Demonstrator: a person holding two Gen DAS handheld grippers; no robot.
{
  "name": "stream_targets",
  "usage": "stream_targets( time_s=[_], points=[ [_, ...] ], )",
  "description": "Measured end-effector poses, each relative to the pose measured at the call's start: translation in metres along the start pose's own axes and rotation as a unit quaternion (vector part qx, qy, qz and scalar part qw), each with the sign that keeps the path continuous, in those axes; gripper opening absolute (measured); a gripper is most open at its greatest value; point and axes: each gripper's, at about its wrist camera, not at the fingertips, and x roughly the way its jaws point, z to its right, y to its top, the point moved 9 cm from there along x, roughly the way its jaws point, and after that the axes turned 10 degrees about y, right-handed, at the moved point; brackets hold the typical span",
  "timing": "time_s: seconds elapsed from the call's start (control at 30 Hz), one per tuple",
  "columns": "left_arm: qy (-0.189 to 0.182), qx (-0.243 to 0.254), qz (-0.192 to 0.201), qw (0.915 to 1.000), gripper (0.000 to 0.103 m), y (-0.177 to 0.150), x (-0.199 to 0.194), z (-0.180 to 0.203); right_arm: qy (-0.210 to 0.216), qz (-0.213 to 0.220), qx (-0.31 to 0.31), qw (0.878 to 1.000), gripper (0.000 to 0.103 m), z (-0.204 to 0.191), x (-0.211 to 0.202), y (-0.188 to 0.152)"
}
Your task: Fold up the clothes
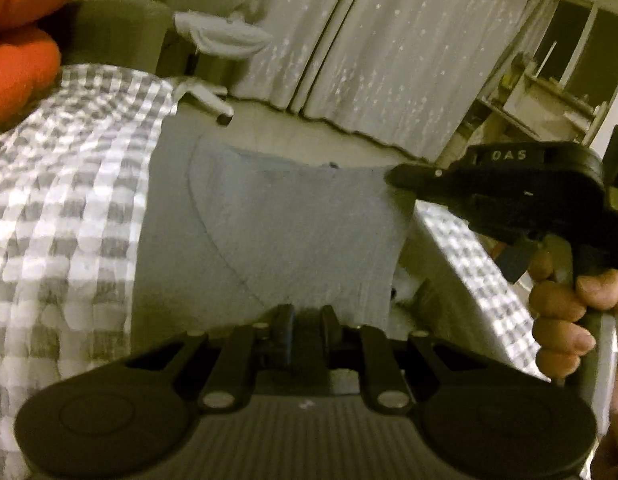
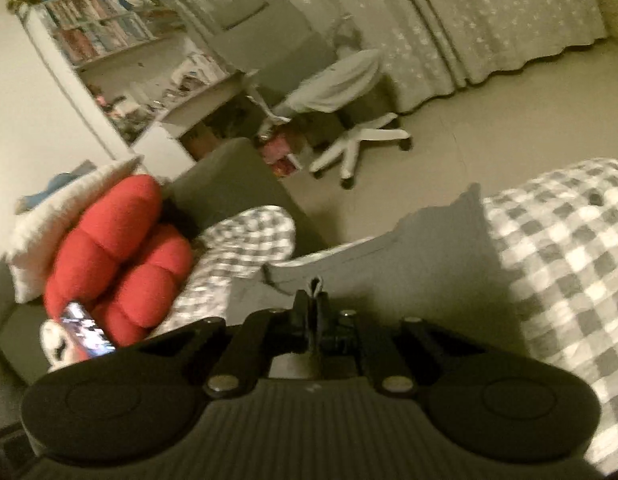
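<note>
A grey garment [image 1: 293,232] is stretched out in the air above the checkered bedcover [image 1: 69,208]. At the bottom of the left wrist view, my left gripper [image 1: 307,316] is shut on the garment's near edge. My right gripper [image 1: 393,178], held by a hand [image 1: 565,312], comes in from the right and pinches the far right corner. In the right wrist view, the right gripper [image 2: 315,300] is shut, with a small fold of the grey garment [image 2: 389,276] poking up between its fingers. The rest of the cloth spreads ahead of it.
The checkered bedcover [image 2: 569,248] lies on both sides. Red cushions [image 2: 121,248] and a white pillow [image 2: 33,236] sit at the left, with a lit phone [image 2: 85,330] beside them. Beyond are an office chair [image 2: 349,120], a bookshelf [image 2: 109,32], curtains [image 1: 389,48] and bare floor [image 2: 469,128].
</note>
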Motion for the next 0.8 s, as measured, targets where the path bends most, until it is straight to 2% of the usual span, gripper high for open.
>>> stream_targets(
  time_s=[0.1, 0.17, 0.27, 0.33, 0.37, 0.4, 0.53, 0.6, 0.7, 0.77, 0.8],
  points=[
    [0.003, 0.0, -0.009, 1.0, 0.014, -0.003, 0.003, 0.0, -0.03, -0.016, 0.005, 0.999, 0.006, 0.02, 0.011, -0.007],
    [0.002, 0.0, -0.002, 1.0, 0.014, -0.001, 0.001, 0.0, -0.04, -0.029, 0.01, 0.999, 0.013, 0.029, 0.015, -0.011],
    [0.002, 0.0, 0.014, 0.9999, 0.014, 0.003, -0.003, 0.0, -0.038, -0.019, 0.01, 0.999, 0.016, 0.03, 0.009, -0.008],
    [-0.003, -0.005, 0.023, 0.9997, 0.014, 0.005, -0.005, -0.001, -0.037, -0.009, 0.004, 0.999, 0.033, 0.027, 0.003, -0.005],
    [-0.006, -0.005, 0.024, 0.9997, 0.015, 0.006, -0.005, 0.0, -0.036, -0.004, 0.0, 0.999, 0.047, 0.024, 0.0, -0.003],
    [-0.009, -0.004, 0.025, 0.9996, 0.015, 0.006, -0.005, 0.001, -0.035, 0.001, -0.006, 0.999, 0.048, 0.022, -0.003, -0.002],
    [-0.021, 0.011, 0.022, 0.9995, 0.016, 0.003, -0.003, 0.01, -0.022, -0.013, -0.041, 0.999, 0.046, 0.005, 0.001, -0.008],
    [-0.028, 0.023, 0.014, 0.9993, 0.018, 0.0, -0.001, 0.016, -0.018, -0.024, -0.068, 0.997, 0.035, -0.002, 0.006, -0.016],
    [-0.028, 0.046, -0.016, 0.9984, 0.021, -0.011, 0.007, 0.021, -0.019, -0.049, -0.102, 0.993, 0.031, -0.007, 0.015, -0.032],
    [-0.027, 0.06, -0.012, 0.9978, 0.021, -0.012, 0.006, 0.023, -0.031, -0.07, -0.119, 0.99, 0.028, -0.003, 0.02, -0.045],
    [-0.026, 0.063, -0.013, 0.9976, 0.021, -0.012, 0.006, 0.023, -0.038, -0.078, -0.126, 0.988, 0.023, 0.0, 0.022, -0.049]
  ],
)
